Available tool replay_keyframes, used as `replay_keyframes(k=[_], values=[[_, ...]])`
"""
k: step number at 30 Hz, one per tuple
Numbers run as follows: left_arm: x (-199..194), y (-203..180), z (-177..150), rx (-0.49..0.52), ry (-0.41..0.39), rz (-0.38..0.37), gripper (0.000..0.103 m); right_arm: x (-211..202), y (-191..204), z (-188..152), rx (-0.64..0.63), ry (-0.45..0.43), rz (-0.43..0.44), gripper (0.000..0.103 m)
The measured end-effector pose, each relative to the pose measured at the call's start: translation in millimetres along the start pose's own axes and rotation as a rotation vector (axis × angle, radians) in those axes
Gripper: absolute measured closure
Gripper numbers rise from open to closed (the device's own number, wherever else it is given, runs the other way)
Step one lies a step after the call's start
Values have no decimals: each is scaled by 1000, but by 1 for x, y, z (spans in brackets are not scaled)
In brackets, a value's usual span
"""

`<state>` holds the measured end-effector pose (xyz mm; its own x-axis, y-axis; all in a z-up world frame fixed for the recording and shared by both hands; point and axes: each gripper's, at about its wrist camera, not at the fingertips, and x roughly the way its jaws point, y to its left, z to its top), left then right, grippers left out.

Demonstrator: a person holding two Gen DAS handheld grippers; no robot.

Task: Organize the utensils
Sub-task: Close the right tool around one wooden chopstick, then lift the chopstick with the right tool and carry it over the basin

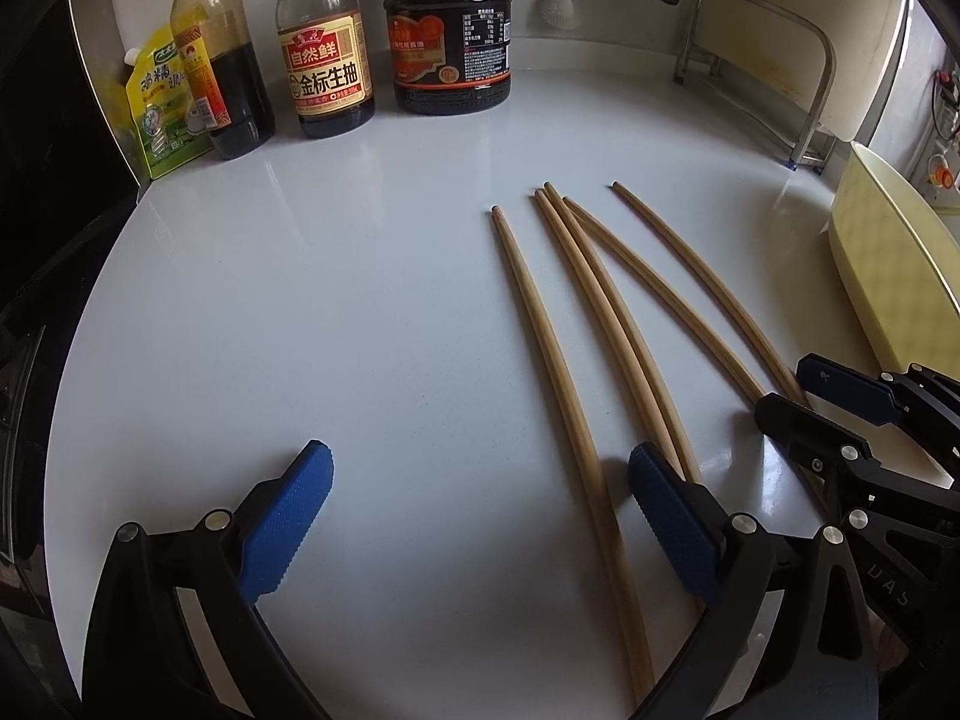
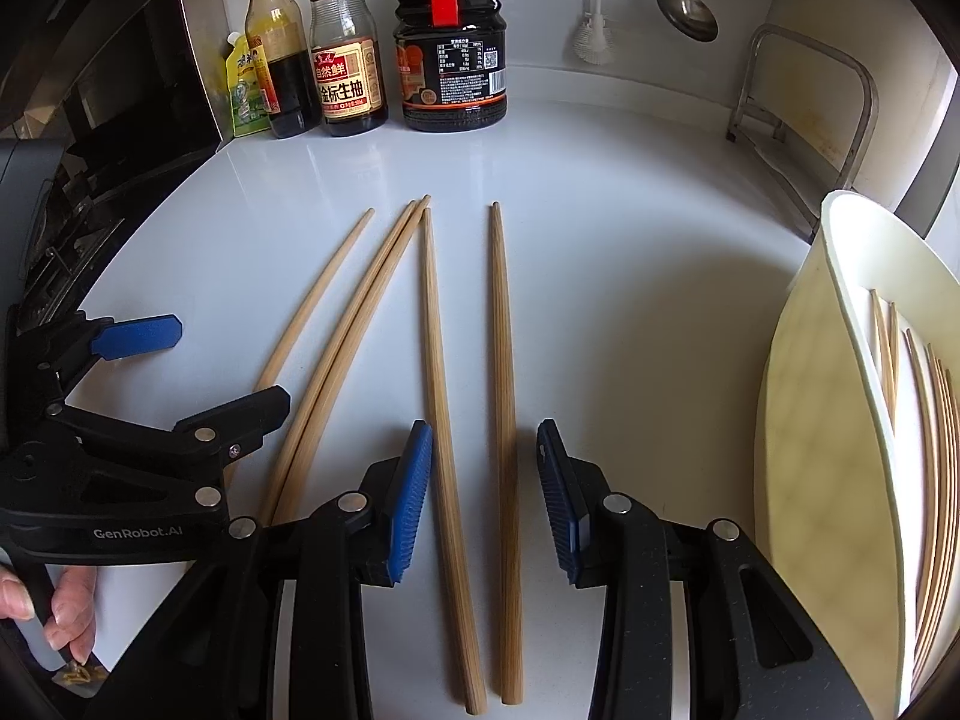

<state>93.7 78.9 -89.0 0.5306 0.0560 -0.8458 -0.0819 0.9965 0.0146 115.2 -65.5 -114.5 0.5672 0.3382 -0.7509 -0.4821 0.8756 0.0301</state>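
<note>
From the left wrist camera, five long light-wood chopsticks [image 1: 576, 324] lie fanned on the glossy white countertop [image 1: 300, 300], thin tips pointing away toward the back wall. The left gripper [image 1: 480, 480] hangs over their near ends with its blue-padded jaws spread wide and nothing pressed between them; the leftmost chopstick runs through the gap, just beside the right pad, and the next two pass under that pad. The right gripper [image 1: 840, 396] sits at the right edge over the two outer chopsticks. A pale cream plastic tray [image 1: 888, 264] stands further right, and dark sauce bottles [image 1: 444, 30] line the back.

From the right wrist camera, the right gripper [image 2: 485, 480] is partly spread, its pads clear of the wood: two chopsticks [image 2: 474, 420] lie side by side between the jaws, untouched. Three more chopsticks lie to the left, partly under the left gripper [image 2: 210, 372]. The cream tray [image 2: 840, 420] at right already contains several chopsticks [image 2: 936, 480].
</note>
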Motion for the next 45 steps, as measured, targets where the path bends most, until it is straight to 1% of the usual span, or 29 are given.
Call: replay_keyframes(k=[7, 10, 11, 12, 13, 14, 15, 16, 17, 18, 19, 20, 24, 32, 40, 45], values=[[4, 10, 2, -28, -8, 3, 5, 4, 1, 2, -10, -11, -19, 67], [3, 8, 1, -22, -19, -5, 7, 5, 7, 4, -39, -11, -16, 67], [2, 7, 1, -19, -25, -7, 12, 5, 8, 5, -44, -9, -14, 67], [1, 6, 1, -15, -30, -9, 19, 6, 9, 5, -49, -7, -12, 69], [-1, 5, 0, -12, -36, -13, 23, 6, 10, 6, -54, -5, -8, 73], [-2, 4, 0, -9, -40, -16, 31, 6, 12, 6, -62, -3, -3, 76], [-4, 4, 0, -7, -44, -18, 42, 6, 14, 6, -74, -2, -6, 86], [-5, 3, 0, -5, -47, -23, 48, 6, 17, 6, -86, -1, -5, 90], [-7, 2, 0, -2, -50, -28, 63, 6, 19, 5, -95, 0, -7, 90], [-8, 2, 0, 0, -51, -33, 80, 6, 20, 5, -101, 0, -7, 90], [-9, 2, 0, 2, -49, -45, 91, 6, 20, 5, -99, -1, -4, 90], [-9, 1, 0, 2, -45, -58, 96, 6, 19, 4, -90, -4, 0, 91], [-9, 2, 0, -14, -46, -90, 96, 6, 15, 4, -53, -19, -14, 91], [-22, 3, 8, -13, -77, -123, 96, -4, 9, 5, -8, -44, 1, 91], [-33, -3, 15, -5, -92, -162, 96, -26, 7, 9, 38, -95, 19, 91], [-49, -12, 27, 14, -126, -184, 96, -48, -1, 8, 91, -143, 17, 91]])
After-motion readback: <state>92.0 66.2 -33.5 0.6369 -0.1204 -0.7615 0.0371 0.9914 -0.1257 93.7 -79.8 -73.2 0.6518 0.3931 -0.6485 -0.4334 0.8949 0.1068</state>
